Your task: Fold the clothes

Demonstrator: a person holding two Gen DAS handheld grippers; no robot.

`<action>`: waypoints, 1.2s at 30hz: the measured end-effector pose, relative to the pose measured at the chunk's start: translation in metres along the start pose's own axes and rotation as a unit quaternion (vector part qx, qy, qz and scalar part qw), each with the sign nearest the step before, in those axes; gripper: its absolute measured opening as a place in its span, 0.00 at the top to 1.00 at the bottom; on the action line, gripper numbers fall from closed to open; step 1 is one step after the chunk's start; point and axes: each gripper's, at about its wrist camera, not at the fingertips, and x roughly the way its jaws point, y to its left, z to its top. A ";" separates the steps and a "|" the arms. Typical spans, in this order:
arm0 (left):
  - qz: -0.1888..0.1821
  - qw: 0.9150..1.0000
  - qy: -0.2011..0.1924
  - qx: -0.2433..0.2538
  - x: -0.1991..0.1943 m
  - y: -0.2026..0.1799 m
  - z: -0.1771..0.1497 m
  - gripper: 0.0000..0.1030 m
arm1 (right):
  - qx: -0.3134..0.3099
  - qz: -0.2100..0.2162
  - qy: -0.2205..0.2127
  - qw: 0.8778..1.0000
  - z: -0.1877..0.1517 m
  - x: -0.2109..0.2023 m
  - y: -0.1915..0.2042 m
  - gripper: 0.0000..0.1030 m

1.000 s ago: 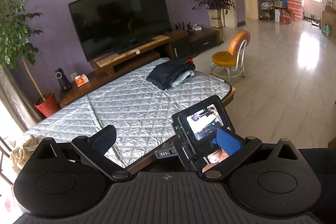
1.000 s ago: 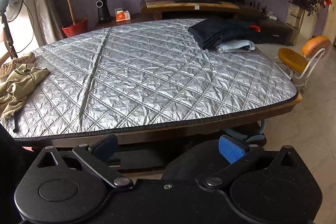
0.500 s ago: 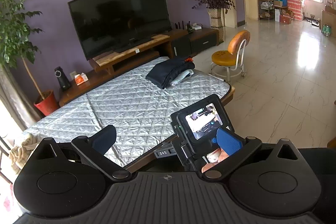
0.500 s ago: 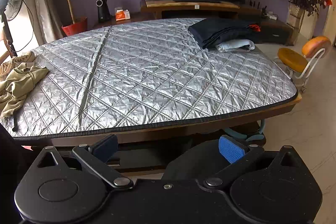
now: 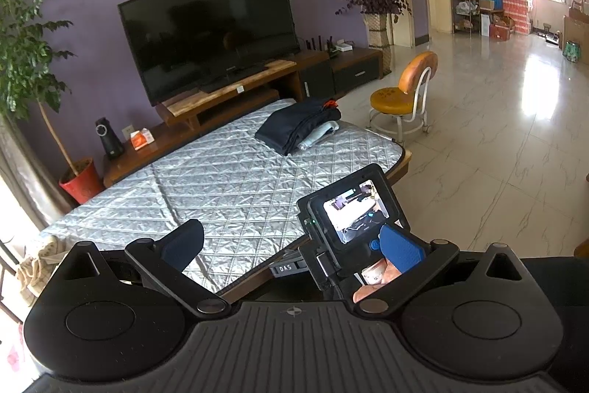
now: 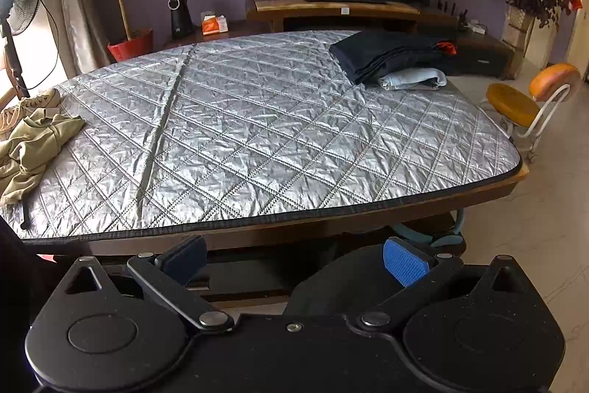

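Left gripper (image 5: 292, 244) is held above the near table edge, jaws spread wide, nothing gripped. Right gripper (image 6: 296, 258) is held below the edge, likewise released and empty. Crumpled khaki garment (image 6: 31, 150) is seen at the left end of the quilted silver cover (image 6: 257, 142). Folded dark clothes (image 6: 386, 56) are stacked over a light-blue piece (image 6: 414, 79) at the far right corner (well apart from both grippers).

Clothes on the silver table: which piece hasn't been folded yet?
The khaki garment, crumpled at the table's left edge. The dark navy piece and light blue piece lie folded together at the far right.
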 end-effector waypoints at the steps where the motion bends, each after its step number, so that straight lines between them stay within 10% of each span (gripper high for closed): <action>1: 0.000 1.000 0.000 -0.001 0.000 0.000 0.000 0.00 | 0.000 0.000 0.000 1.000 0.000 0.000 0.000 0.01; 36: 0.002 1.000 0.013 -0.005 0.005 0.000 0.000 0.00 | -0.006 -0.001 0.006 1.000 0.000 0.002 0.002 0.01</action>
